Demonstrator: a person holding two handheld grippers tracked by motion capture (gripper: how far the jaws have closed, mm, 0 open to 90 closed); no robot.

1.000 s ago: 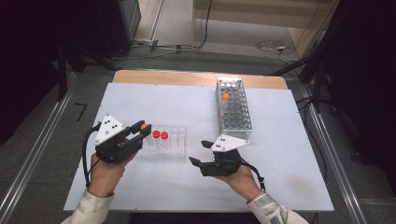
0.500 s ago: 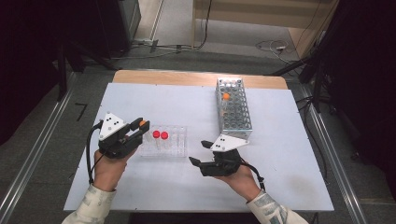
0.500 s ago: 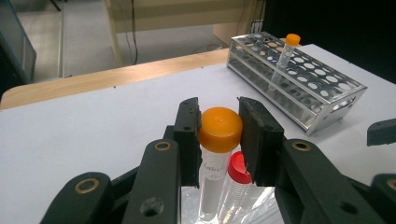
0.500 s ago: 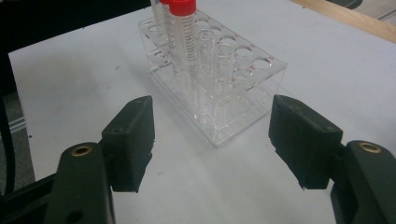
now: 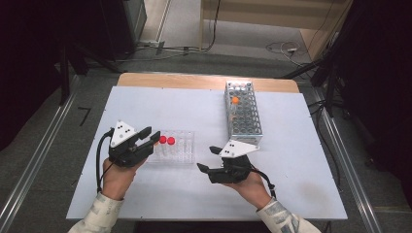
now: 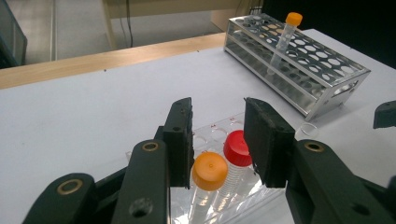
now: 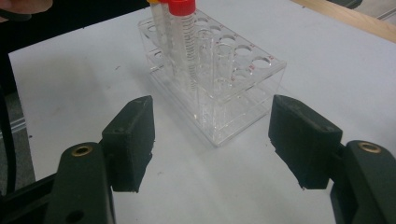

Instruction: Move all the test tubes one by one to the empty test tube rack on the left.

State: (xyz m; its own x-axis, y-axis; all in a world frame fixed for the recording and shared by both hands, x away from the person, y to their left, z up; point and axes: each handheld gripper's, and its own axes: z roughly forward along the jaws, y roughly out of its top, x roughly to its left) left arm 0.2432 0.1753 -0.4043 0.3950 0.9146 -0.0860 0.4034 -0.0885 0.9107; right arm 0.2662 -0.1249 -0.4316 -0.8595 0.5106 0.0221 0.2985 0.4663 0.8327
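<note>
Hovering left gripper [image 6: 217, 140]: jaws apart, poised just above the clear rack's near end, clamped on nothing; the orange-capped tube sits by its left jaw, the red-capped tube by its right jaw.
Right gripper [image 7: 212, 140]: jaws wide apart, empty, low over the table, aimed at the clear rack from the other side, a short way off.
Clear rack [image 5: 177, 147]: lies on the white table [image 5: 145, 194] between the two grippers, in front of the person.
Orange-capped tube [image 6: 208, 171]: upright in the clear rack, at the end nearest the left gripper.
Red-capped tube [image 6: 237, 148]: upright in the same rack, just beside the orange-capped one; whether the caps touch cannot be told.
Metal rack [image 5: 242, 115]: stands farther back on the table, right of centre, well apart from the clear rack.
Far tube [image 6: 285, 39]: orange cap, standing slightly tilted in the metal rack's far end.
</note>
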